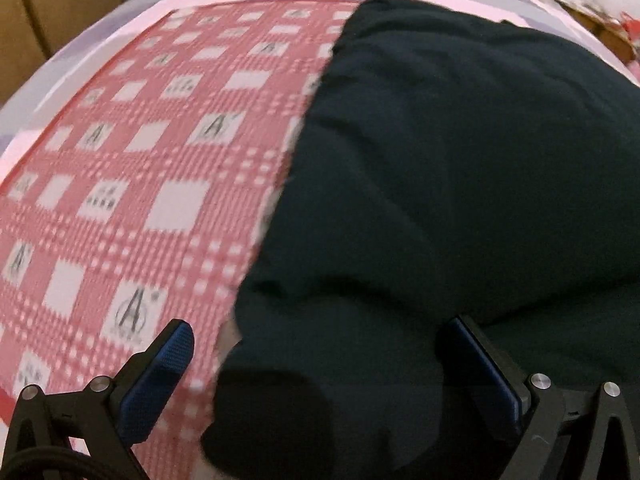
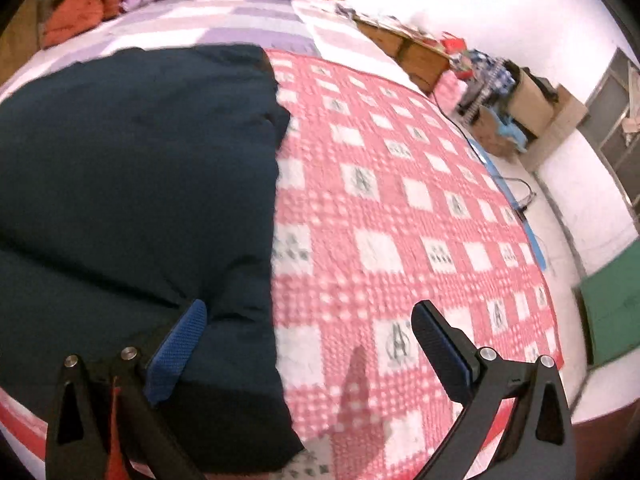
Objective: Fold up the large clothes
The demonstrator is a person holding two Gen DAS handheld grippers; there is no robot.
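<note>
Both grippers hang wide open, holding nothing. Your left gripper straddles the near left edge of the dark garment, which lies puffy on the pink checked blanket. Your right gripper has the right edge between its fingers, one blue pad over the fabric. Likely next step: grab both near corners. Pinch deep, all layers, at matching height, then lift evenly.

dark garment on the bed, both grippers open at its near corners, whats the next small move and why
Probably close both on the near hem. The left gripper and right gripper each straddle a side edge of the dark garment, jaws open, nothing gripped yet.
</note>
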